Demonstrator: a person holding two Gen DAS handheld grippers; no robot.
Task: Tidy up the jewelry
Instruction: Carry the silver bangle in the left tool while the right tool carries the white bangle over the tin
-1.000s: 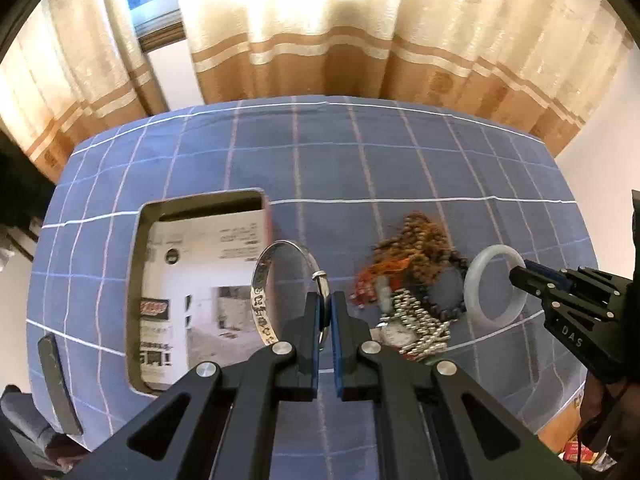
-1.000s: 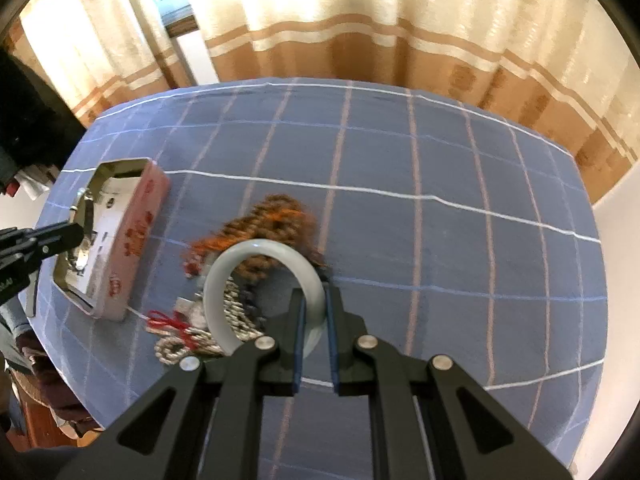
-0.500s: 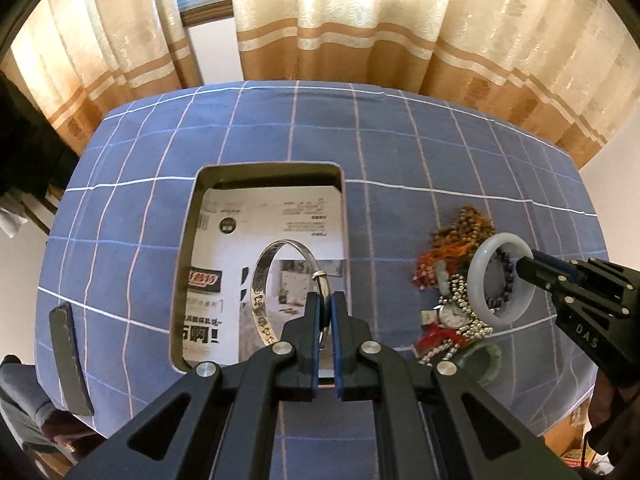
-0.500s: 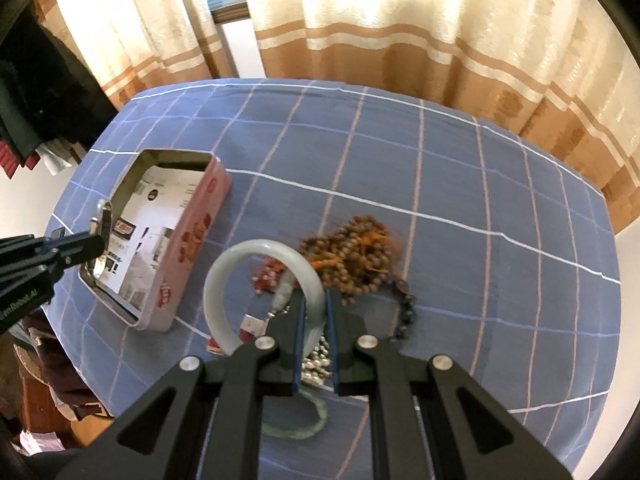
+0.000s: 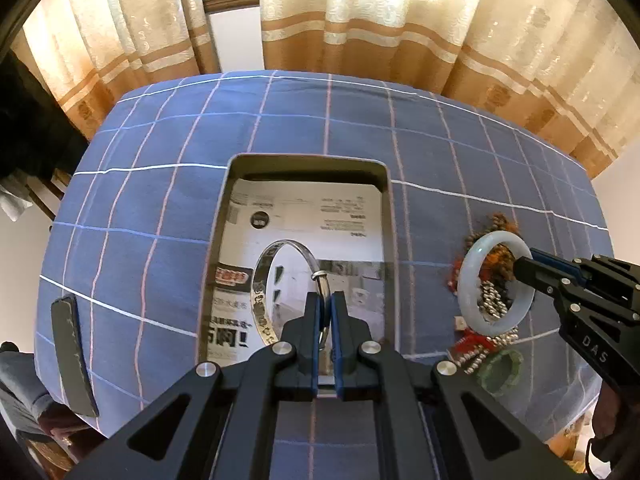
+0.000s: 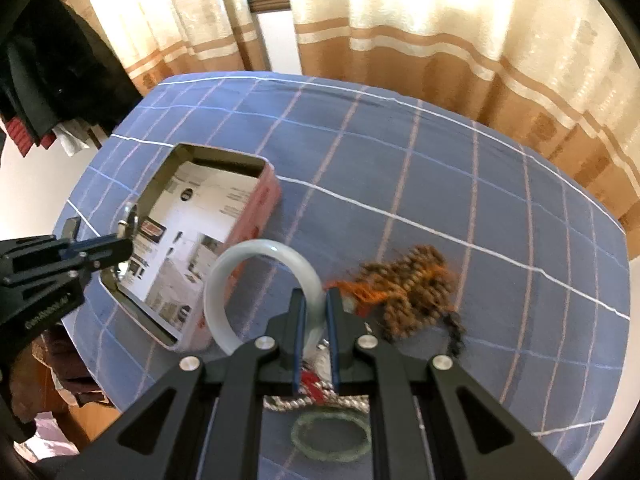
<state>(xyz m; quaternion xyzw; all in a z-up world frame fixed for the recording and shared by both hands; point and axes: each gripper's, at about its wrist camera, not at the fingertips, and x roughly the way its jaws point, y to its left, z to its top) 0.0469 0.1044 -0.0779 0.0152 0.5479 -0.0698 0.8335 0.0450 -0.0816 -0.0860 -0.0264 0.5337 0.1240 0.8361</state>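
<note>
My left gripper is shut on a thin silver bangle, which hangs upright over the open tin box. The box has red outer walls and printed paper inside. My right gripper is shut on a pale jade bangle, held above the table just right of the box. In the left wrist view, the right gripper and its pale bangle hover over the jewelry pile. The pile holds brown beads, a silver chain and a green bangle.
A blue checked cloth covers the table. A flat black object lies near its left edge. Curtains hang behind the far edge. Dark clothes hang beyond the left side. The left gripper shows over the box's near corner.
Both grippers have moved left with their bangles. The silver bangle went from beside the box to above its inside. The pale bangle went from over the pile toward the box.
</note>
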